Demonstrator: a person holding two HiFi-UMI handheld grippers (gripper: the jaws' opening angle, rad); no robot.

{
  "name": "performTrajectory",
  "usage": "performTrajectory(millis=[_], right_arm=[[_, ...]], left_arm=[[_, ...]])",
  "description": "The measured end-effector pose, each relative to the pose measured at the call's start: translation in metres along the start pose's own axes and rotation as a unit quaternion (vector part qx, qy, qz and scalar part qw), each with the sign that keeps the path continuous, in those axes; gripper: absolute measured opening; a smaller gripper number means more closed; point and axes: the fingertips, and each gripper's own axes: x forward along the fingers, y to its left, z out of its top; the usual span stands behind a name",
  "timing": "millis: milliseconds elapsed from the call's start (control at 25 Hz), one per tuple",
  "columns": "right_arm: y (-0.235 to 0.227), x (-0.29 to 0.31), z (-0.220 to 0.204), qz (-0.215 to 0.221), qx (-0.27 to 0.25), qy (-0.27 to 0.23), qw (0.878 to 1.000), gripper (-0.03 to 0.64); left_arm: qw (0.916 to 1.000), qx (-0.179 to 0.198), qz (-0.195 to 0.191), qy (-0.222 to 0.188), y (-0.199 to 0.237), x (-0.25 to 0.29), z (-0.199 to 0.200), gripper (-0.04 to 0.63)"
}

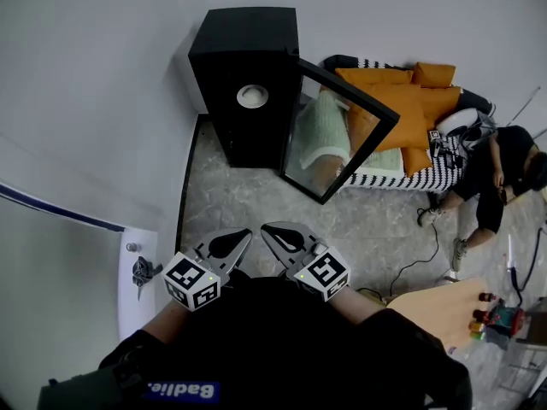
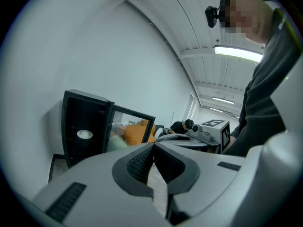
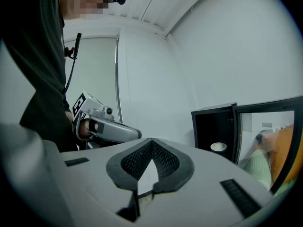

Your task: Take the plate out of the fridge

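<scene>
Left tongs (image 1: 246, 236), right tongs (image 1: 265, 228) shut, empty; plate (image 1: 252, 96) in fridge (image 1: 229, 58); cable (image 1: 419, 261) head-view only.

Ahead of you on the right, a sofa (image 1: 389, 178) with a black-and-white striped cover carries orange cushions (image 1: 402, 101). A person in black (image 1: 500, 169) sits on the grey stone floor (image 1: 231, 203) just beside it. Nearer to you, a black cable (image 1: 423, 259) lies near a wooden table (image 1: 436, 306) with small coloured toys (image 1: 494, 319).
</scene>
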Motion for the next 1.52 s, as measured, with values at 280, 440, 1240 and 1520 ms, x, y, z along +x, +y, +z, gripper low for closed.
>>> performTrajectory(millis=[280, 440, 1240, 1520], right_arm=[[-0.016, -0.001, -0.006, 0.007, 0.001, 0.003, 1.000, 0.009], [-0.031, 0.011, -0.004, -0.003, 0.004, 0.012, 1.000, 0.009], [-0.167, 0.174, 0.021, -0.115, 0.003, 0.047, 0.992, 0.009], [-0.202, 0.224, 0.034, -0.162, 0.014, 0.054, 0.985, 0.010]], left_arm=[[1.0000, -0.002, 0.009, 0.000, 0.003, 0.014, 0.001, 0.008], [1.0000, -0.003, 0.005, -0.003, 0.022, 0.022, 0.008, 0.008], [0.9955, 0.016, -0.093, 0.012, 0.225, 0.087, 0.071, 0.008], [0.9929, 0.029, -0.114, 0.018, 0.286, 0.092, 0.089, 0.008]])
